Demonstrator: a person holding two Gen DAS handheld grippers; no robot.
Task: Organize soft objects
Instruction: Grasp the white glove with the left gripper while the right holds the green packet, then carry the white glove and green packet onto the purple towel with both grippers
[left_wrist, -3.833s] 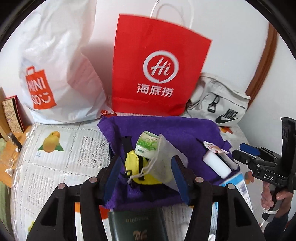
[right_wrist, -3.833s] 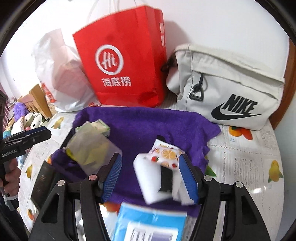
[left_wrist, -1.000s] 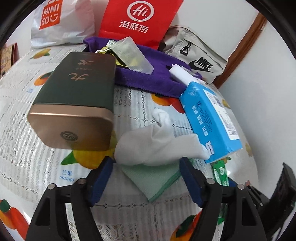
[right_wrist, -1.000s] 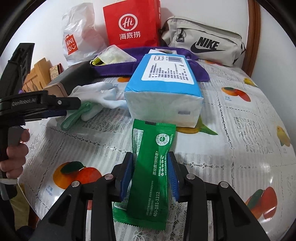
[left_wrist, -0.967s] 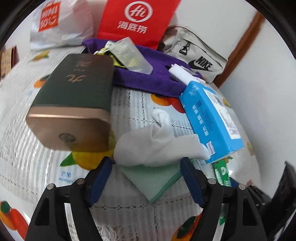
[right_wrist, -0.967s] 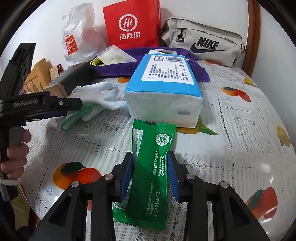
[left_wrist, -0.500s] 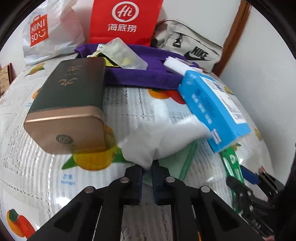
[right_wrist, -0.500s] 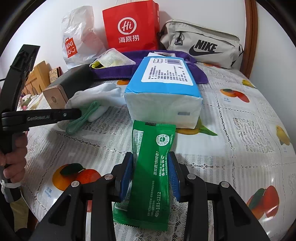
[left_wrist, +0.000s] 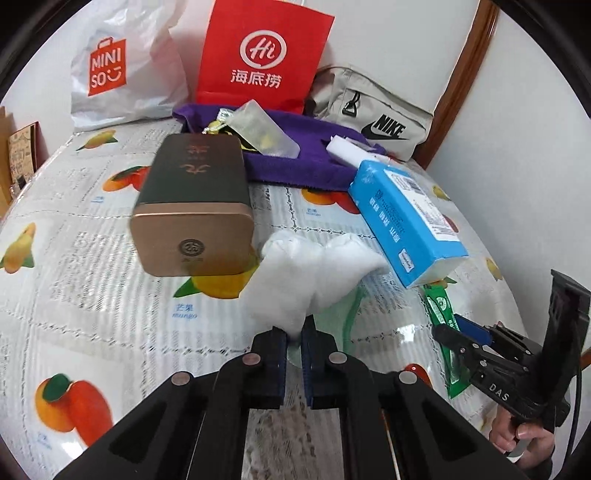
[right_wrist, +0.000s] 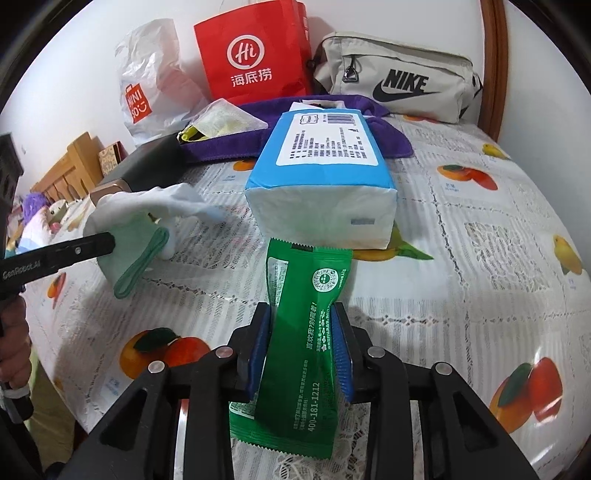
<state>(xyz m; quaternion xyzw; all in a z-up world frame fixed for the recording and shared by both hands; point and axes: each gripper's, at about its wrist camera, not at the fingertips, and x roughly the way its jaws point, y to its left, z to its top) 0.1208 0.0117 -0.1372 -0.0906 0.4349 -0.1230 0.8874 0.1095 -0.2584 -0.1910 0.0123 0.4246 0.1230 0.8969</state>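
My left gripper (left_wrist: 293, 334) is shut on a white cloth (left_wrist: 310, 273) and holds it lifted off the table; a pale green cloth (left_wrist: 332, 325) hangs under it. Both cloths show in the right wrist view (right_wrist: 147, 206), pinched by the left gripper (right_wrist: 107, 243). My right gripper (right_wrist: 301, 325) is shut on a green wipes packet (right_wrist: 303, 332), also seen at the right of the left wrist view (left_wrist: 441, 314). A blue tissue pack (right_wrist: 325, 173) lies just ahead of it. A purple towel (left_wrist: 295, 155) lies at the back with a mesh pouch (left_wrist: 258, 129) and a white sponge (left_wrist: 347, 147) on it.
A dark green and gold box (left_wrist: 192, 199) lies left of the cloths. A red paper bag (left_wrist: 258, 59), a white Miniso bag (left_wrist: 122, 62) and a beige Nike bag (left_wrist: 369, 114) stand at the back wall. The fruit-print tablecloth (left_wrist: 74, 258) covers the table.
My left gripper closed on the white cloth and lifted it, with the green cloth coming up too. My right gripper stays shut on the green packet, almost still.
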